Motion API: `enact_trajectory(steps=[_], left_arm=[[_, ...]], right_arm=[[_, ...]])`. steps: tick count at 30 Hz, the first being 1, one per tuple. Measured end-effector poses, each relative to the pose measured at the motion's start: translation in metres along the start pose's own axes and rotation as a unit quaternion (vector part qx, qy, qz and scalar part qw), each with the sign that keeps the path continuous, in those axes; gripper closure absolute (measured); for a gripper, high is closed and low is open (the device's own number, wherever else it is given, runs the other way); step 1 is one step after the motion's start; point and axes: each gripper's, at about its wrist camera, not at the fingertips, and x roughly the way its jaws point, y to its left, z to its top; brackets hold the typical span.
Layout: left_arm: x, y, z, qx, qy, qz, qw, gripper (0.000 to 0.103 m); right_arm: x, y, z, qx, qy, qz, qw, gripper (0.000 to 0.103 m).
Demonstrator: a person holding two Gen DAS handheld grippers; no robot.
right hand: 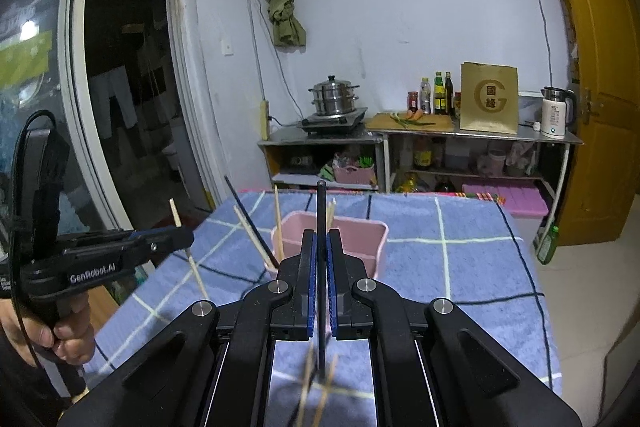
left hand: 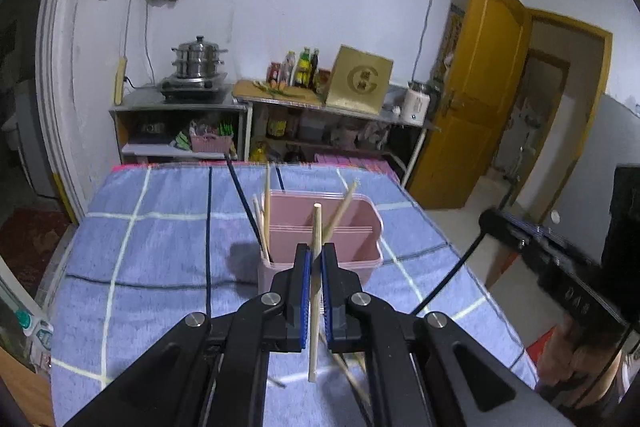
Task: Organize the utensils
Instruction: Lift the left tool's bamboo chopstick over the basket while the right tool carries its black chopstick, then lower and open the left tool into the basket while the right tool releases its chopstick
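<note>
A pink divided holder (left hand: pixel 320 243) stands on the blue checked cloth (left hand: pixel 152 251); it also shows in the right wrist view (right hand: pixel 360 239). Several wooden and black chopsticks (left hand: pixel 262 223) lean in its left compartment. My left gripper (left hand: pixel 316 259) is shut on a wooden chopstick (left hand: pixel 315 291), held upright just in front of the holder. My right gripper (right hand: pixel 320 247) is shut on a black chopstick (right hand: pixel 321 227), upright before the holder. In the right wrist view, the left gripper (right hand: pixel 176 235) holds its wooden chopstick (right hand: pixel 188 247) at the left. Loose wooden chopsticks (right hand: pixel 316 387) lie on the cloth below.
The table's far edge meets a metal counter (left hand: pixel 320 103) with a steamer pot (left hand: pixel 198 59), bottles, a gold box and a kettle (right hand: pixel 554 115). A yellow door (left hand: pixel 472 87) stands open at right. The right gripper's body (left hand: pixel 560 267) is at the right edge.
</note>
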Motion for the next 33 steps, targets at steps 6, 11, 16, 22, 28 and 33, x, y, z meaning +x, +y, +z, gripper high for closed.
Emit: enact_trajectory(steps=[6,11,16,22,28,33], left_arm=[[-0.002,0.005,0.04,-0.013,-0.039,0.002,0.9992,0.098],[0.004,0.012,0.067,-0.025,-0.07,0.0,0.9972,0.098],[0.018,0.022,0.082,-0.032,-0.089,0.002,0.9955,0.098],[0.046,0.034,0.085,-0.04,-0.088,0.003,0.9953,0.098],[0.078,0.04,0.075,-0.039,-0.068,0.004,0.9969,0.098],[0.101,0.044,0.064,-0.037,-0.054,0.002,0.9978,0.098]], right_arm=[[0.007,0.003,0.024,0.016,-0.031,0.012,0.999,0.098],[0.016,0.007,0.044,0.02,-0.057,0.018,0.998,0.098],[0.033,0.009,0.055,0.024,-0.071,0.021,0.997,0.098],[0.056,0.006,0.058,0.032,-0.075,0.024,0.996,0.098],[0.084,0.001,0.046,0.03,-0.057,0.021,0.998,0.098],[0.1,-0.006,0.034,0.038,-0.039,0.022,0.998,0.098]])
